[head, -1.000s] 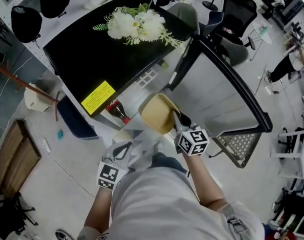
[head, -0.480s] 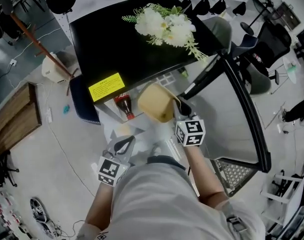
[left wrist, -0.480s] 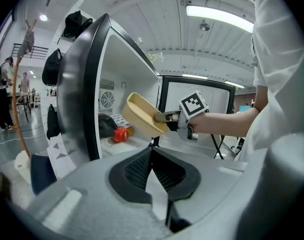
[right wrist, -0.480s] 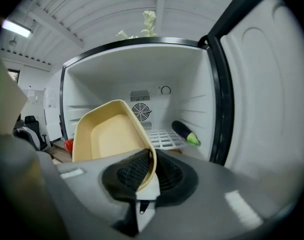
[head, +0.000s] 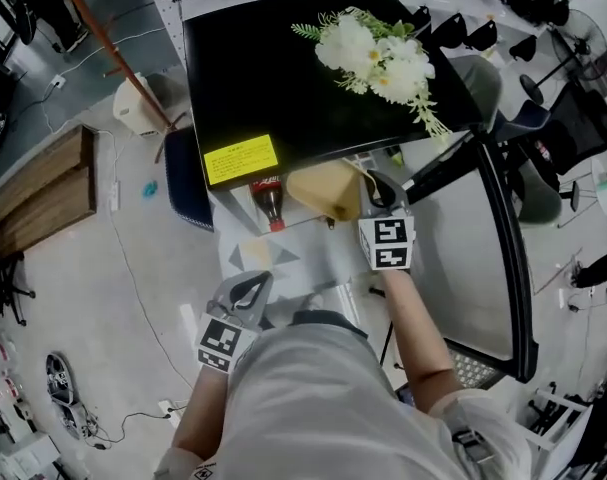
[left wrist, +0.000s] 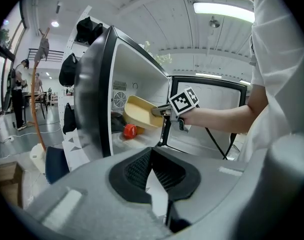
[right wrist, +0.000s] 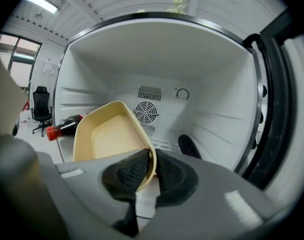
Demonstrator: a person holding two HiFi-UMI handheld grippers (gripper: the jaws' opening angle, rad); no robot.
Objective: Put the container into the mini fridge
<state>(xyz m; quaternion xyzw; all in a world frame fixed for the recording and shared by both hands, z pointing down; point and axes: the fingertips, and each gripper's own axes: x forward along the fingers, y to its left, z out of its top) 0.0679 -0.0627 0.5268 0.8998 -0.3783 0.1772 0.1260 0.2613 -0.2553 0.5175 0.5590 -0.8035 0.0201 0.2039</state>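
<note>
Office floor surrounds the open mini fridge (head: pixel 273 88). Right gripper (right wrist: pixel 150 159) clamps the rim of the yellow container (right wrist: pixel 109 139), held tilted inside the cavity mouth near a cola bottle (right wrist: pixel 66 126). Left gripper (left wrist: pixel 151 151) hangs closed, empty. Insertion step: next, level it, set down, release.

Container (right wrist: pixel 111 134): pale yellow, plain.
Mini fridge (head: pixel 283 78): glossy black top, white inside.
Sticker (head: pixel 241 158): yellow.
Bottle (head: pixel 269 203): dark, red cap.
Flowers (head: pixel 378 56): white, green leaves.
Left gripper (left wrist: pixel 153 159), right gripper (right wrist: pixel 152 161): grey, black cross-hatched pads (right wrist: pixel 131 171), black-and-white square markers (head: pixel 387 244).
</note>
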